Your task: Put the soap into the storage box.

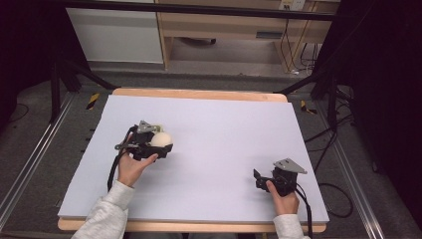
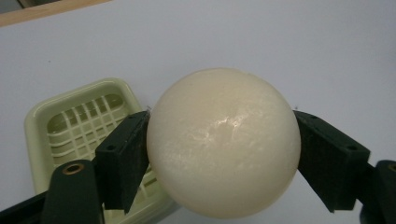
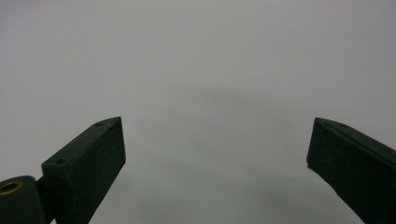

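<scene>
One cream-white ball [image 2: 223, 142] is in the scene, left of centre on the board and clamped between two black jaws; in the high view it shows as a single pale sphere [image 1: 160, 139].

One pale green slotted tray [image 2: 79, 126] lies just behind and beside the ball.

Two handheld grippers are present: the left gripper [image 1: 149, 147] at the left, and the right gripper [image 1: 259, 179] at the near right, its jaws spread wide over bare surface. Each has two jaws, four jaws in all.

One lavender board [image 1: 224, 134] covers one wooden table [image 1: 199, 94].

Two hands hold the grippers, one each.
</scene>
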Action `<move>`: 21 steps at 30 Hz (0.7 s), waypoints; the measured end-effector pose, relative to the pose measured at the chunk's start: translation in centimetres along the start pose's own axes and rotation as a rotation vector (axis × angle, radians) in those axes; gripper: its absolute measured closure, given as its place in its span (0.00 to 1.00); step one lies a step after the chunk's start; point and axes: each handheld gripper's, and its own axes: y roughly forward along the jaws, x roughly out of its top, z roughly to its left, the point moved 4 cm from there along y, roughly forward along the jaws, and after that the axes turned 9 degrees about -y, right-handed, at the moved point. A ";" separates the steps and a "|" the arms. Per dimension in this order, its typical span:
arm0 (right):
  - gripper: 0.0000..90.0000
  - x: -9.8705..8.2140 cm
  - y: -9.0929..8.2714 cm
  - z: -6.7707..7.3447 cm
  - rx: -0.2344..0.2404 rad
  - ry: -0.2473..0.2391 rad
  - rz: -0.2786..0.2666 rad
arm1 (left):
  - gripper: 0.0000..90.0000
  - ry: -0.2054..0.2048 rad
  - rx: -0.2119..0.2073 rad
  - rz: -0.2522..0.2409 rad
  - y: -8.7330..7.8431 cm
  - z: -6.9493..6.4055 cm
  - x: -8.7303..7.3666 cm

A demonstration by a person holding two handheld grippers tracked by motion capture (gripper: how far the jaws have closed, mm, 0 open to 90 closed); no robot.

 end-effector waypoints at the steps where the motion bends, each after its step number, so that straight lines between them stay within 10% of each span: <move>1: 0.05 0.0 0.0 0.0 0.000 0.000 0.000 | 0.25 -0.002 0.005 0.000 -0.1 0.2 0.1; 21: 0.05 0.1 0.2 0.1 -0.002 -0.004 -0.002 | 0.25 -0.051 0.052 0.005 0.6 3.5 0.7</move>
